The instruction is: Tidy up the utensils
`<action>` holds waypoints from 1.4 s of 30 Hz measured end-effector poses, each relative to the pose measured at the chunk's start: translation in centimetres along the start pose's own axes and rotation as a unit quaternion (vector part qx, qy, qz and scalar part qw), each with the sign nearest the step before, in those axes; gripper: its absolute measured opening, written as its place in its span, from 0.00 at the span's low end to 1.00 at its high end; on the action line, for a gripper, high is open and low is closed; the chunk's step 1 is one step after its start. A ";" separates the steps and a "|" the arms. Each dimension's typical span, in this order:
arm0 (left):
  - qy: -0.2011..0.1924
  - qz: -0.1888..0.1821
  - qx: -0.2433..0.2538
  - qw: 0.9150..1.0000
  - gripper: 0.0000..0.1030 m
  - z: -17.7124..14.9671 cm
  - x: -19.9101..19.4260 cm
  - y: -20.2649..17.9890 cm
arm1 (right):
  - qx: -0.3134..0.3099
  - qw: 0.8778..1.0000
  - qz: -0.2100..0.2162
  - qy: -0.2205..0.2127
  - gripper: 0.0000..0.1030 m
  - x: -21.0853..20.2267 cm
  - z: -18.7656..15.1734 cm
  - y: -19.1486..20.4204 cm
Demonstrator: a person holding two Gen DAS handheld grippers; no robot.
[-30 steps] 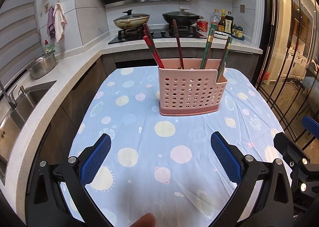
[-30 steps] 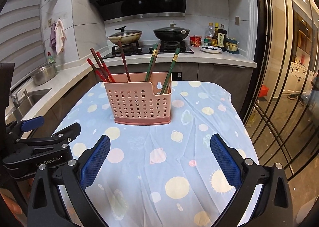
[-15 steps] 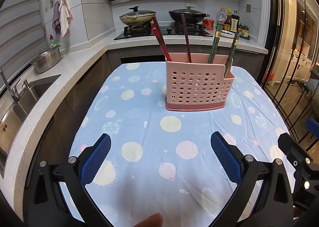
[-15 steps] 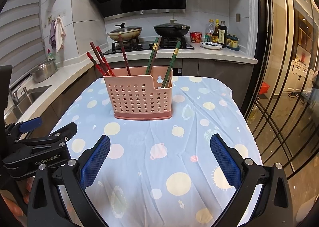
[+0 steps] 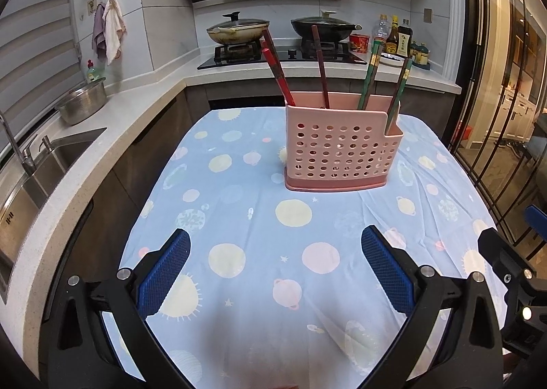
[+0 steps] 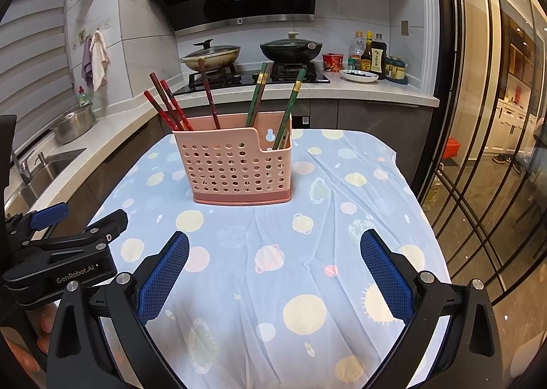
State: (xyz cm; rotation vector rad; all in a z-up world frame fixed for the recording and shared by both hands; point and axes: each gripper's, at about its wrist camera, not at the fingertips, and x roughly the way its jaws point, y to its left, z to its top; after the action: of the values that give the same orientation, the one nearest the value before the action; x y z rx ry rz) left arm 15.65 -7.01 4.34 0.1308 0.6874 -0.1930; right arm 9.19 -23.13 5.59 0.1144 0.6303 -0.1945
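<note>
A pink perforated utensil holder (image 5: 342,149) stands on the far half of the table; it also shows in the right wrist view (image 6: 236,166). Red chopsticks (image 5: 278,74) and a dark red one (image 5: 319,64) lean in its larger left section. Green chopsticks (image 5: 369,76) stand at its right end, one in the small front compartment (image 6: 289,108). My left gripper (image 5: 275,269) is open and empty, low over the near table. My right gripper (image 6: 273,269) is open and empty beside it, to the right.
The table wears a light blue cloth with planet prints (image 5: 259,225). A counter with sink (image 5: 41,163) and steel bowl (image 5: 82,105) runs along the left. A stove with two pans (image 5: 280,30) and bottles (image 5: 396,40) is behind. Glass doors (image 6: 485,149) are on the right.
Both grippers have drawn back and lifted their view a little, so the holder appears slightly farther. Both stay open and empty. The holder and chopsticks have not moved.
</note>
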 end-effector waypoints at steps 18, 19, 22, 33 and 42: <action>-0.005 0.009 0.005 1.000 0.93 0.1 0.0 -0.1 | -0.003 1.000 -0.002 0.003 0.94 0.4 -0.1 0.0; -0.005 0.009 0.004 1.000 0.93 0.1 0.0 0.0 | -0.003 1.000 -0.001 0.004 0.94 0.5 -0.1 0.0; -0.004 0.009 0.005 1.000 0.93 0.1 0.0 0.1 | -0.004 1.000 -0.002 0.005 0.94 0.5 -0.1 0.1; -0.001 0.011 0.008 1.000 0.93 0.2 0.3 0.2 | -0.005 1.000 -0.003 0.005 0.94 0.5 -0.1 0.1; 0.003 0.012 0.006 1.000 0.93 0.1 0.5 0.2 | -0.004 1.000 -0.007 0.007 0.94 0.8 -0.1 -0.1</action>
State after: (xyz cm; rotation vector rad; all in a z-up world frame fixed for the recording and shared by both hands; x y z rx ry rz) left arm 16.18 -6.88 4.14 0.1515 0.6900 -0.1744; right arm 9.76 -23.35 5.05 0.1049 0.6460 -0.2046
